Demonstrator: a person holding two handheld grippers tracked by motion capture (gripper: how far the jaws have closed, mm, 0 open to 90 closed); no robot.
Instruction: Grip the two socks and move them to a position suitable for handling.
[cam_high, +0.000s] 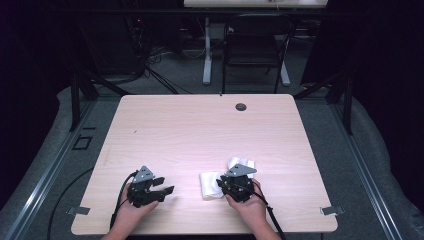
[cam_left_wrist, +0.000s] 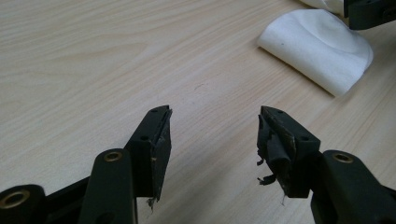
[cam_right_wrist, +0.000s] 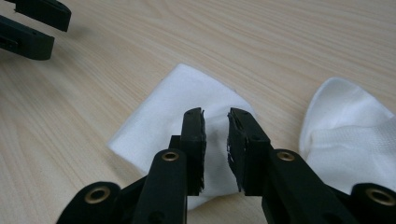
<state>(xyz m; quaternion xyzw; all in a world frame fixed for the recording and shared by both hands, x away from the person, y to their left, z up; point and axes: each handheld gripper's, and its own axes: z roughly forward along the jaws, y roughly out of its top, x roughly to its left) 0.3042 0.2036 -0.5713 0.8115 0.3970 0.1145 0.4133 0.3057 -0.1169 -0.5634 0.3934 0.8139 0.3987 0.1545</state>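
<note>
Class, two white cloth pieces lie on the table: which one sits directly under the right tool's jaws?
The flat folded white cloth, under the right tool, nearer the left tool. The other, the rumpled textured cloth, lies off to the side.

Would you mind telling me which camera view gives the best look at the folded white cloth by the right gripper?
The right gripper view: the folded white cloth lies spread just beyond the jaws, its edges and corner plain. The left gripper view shows it farther off, at the top right. In the high view it is small and partly covered by the right gripper.
</note>
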